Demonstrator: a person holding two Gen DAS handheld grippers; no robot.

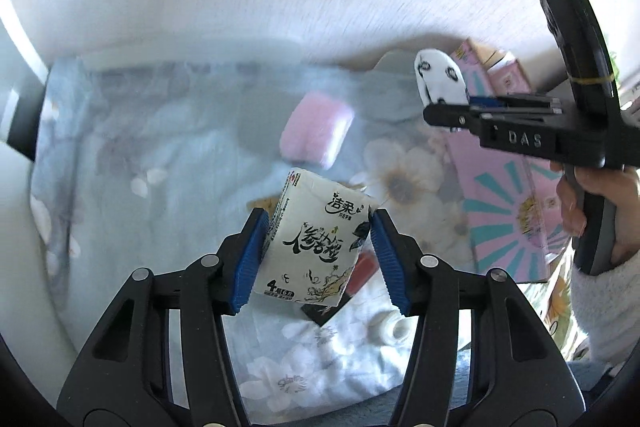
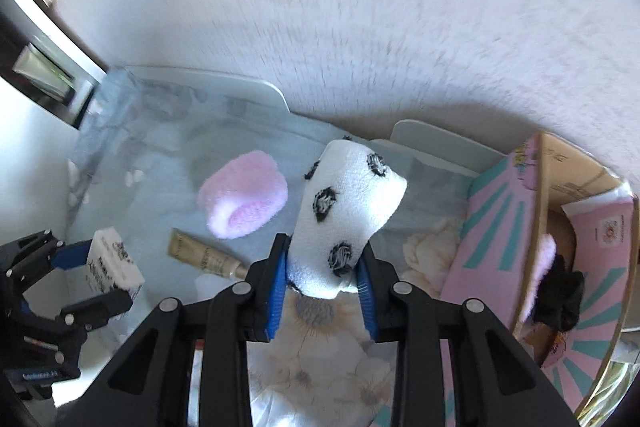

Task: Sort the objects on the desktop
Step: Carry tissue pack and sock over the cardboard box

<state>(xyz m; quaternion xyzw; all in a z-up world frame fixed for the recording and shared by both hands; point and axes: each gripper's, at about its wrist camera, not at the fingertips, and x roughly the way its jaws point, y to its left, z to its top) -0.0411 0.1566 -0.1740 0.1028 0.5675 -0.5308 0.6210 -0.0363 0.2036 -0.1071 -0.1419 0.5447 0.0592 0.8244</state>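
My left gripper (image 1: 318,227) is shut on a white tissue pack (image 1: 316,243) with black calligraphy and holds it above the floral cloth (image 1: 160,155). It also shows at the left of the right wrist view (image 2: 90,275), the pack (image 2: 114,263) between its blue pads. My right gripper (image 2: 322,267) is shut on a rolled white sock with black spots (image 2: 344,211), lifted off the cloth. In the left wrist view the right gripper (image 1: 444,107) is at the upper right, the sock (image 1: 438,77) sticking up from it.
A pink fluffy roll (image 2: 244,199) and a beige tube (image 2: 208,257) lie on the cloth. A pink and teal cardboard box (image 2: 496,227) stands open at right, holding pink and black fabric (image 2: 560,291). A white bottle (image 1: 390,327), a red item and a black item lie below the left gripper.
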